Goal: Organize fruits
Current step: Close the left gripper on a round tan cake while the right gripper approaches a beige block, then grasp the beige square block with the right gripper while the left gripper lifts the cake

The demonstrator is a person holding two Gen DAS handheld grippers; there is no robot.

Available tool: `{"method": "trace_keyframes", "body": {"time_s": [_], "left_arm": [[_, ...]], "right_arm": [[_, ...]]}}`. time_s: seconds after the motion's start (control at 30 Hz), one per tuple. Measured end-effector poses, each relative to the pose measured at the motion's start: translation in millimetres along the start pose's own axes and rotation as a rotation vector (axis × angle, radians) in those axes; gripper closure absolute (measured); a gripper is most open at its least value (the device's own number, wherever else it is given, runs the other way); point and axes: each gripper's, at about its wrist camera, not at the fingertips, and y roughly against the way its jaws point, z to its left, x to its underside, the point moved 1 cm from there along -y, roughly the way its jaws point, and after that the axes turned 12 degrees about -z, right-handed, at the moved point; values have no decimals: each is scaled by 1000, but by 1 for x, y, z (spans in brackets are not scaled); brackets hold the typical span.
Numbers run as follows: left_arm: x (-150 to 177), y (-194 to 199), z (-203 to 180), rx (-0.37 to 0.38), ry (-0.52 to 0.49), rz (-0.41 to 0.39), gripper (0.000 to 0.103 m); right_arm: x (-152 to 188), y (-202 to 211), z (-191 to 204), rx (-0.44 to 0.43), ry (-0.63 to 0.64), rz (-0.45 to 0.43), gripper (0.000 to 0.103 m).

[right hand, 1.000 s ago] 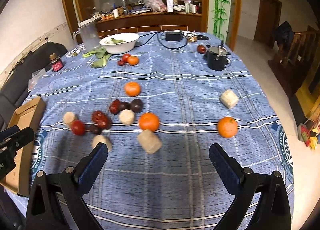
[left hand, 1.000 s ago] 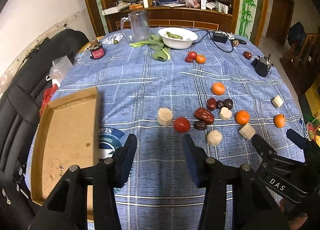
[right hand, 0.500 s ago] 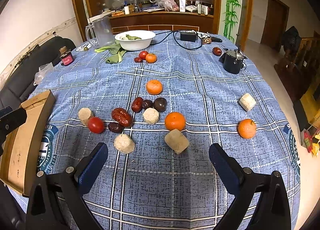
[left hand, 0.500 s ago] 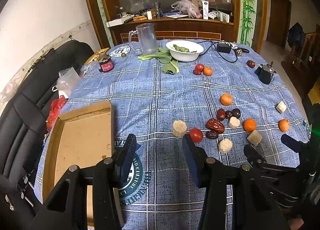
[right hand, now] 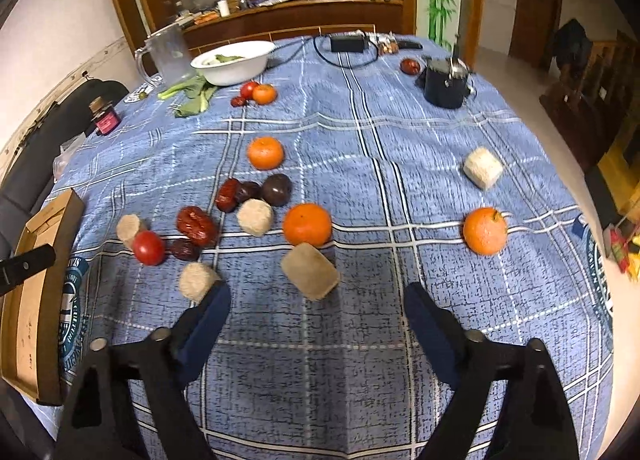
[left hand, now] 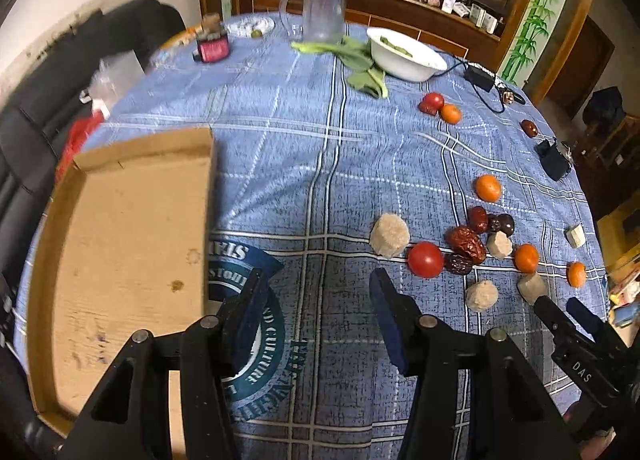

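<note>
Fruits lie scattered on a blue checked tablecloth (left hand: pixel 320 163): a red tomato (left hand: pixel 425 259), red dates (left hand: pixel 466 242), several oranges such as one (right hand: pixel 307 223) and another (right hand: pixel 485 230), and beige blocks (right hand: pixel 311 270). An empty cardboard tray (left hand: pixel 128 244) lies at the left. My left gripper (left hand: pixel 318 296) is open and empty above the cloth, between the tray and the tomato. My right gripper (right hand: pixel 316 308) is open and empty, just short of a beige block and the middle orange.
A white bowl (right hand: pixel 234 61) with greens, a clear jug (right hand: pixel 168 55), a small red jar (right hand: pixel 105 119), a black pot (right hand: pixel 444 83) and a charger with cable (right hand: pixel 348 44) stand at the table's far side. A black sofa (left hand: pixel 48 107) lies to the left.
Both grippers have moved forward and lower toward the fruits after pulling back half a second ago. The left view has swung toward the tray. Both stay open.
</note>
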Motion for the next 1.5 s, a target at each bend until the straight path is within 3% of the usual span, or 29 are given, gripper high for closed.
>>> {"method": "trace_keyframes", "body": {"time_s": [0.3,0.7,1.1,1.23,1.33,1.5], "left_arm": [[5,-28,-17,103,-43,60,51],[-22,-70,-33,225,-79,74,52],[-18,-85,-32,235,-74,86,59],[-16,-83,-33,281,-76,81,75],[-15,-82,-37,277,-96,73,76],[-17,-85,-45,271,-118,64,74]], "right_arm": [[-4,-6,6,-12,41,-6,21],[-7,-21,-1,-33,36,20,22],[-6,-29,3,-40,55,35,22],[-5,-32,6,-53,74,47,33],[-4,-35,8,-59,81,58,42],[0,-39,12,-60,98,67,44]]}}
